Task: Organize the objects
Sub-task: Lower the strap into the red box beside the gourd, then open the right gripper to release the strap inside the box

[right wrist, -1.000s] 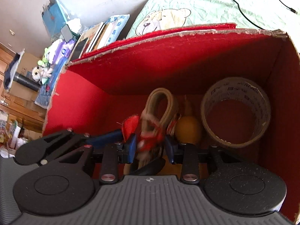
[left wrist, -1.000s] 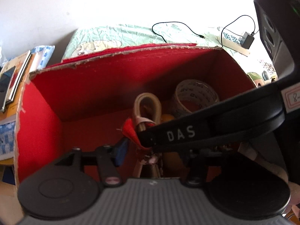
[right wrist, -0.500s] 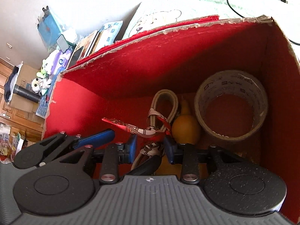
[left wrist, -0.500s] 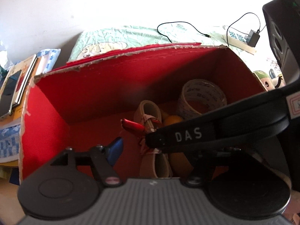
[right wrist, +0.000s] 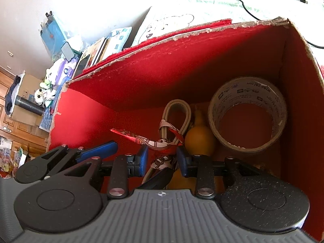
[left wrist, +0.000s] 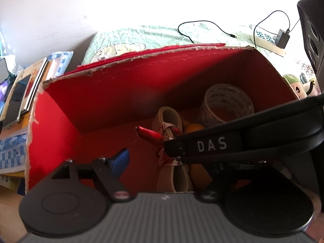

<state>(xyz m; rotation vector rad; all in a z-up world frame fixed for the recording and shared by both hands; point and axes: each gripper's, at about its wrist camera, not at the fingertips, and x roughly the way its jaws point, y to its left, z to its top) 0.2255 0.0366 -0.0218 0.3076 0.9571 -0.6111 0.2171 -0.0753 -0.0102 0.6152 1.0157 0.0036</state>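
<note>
A red cardboard box holds a cream looped belt tied with a red patterned ribbon, a yellow pear-shaped thing and a roll of tape. My right gripper is open, its blue pads on either side of the ribbon, apart from it. My left gripper is open over the box floor; its right finger is hidden behind the right gripper's black arm.
Books and a phone lie left of the box. A green cartoon cloth, a black cable and a power strip with charger lie behind it. A black speaker stands at right.
The right gripper opened and let go of the belt, which now lies in the box. Both grippers have drawn back and up a little.
</note>
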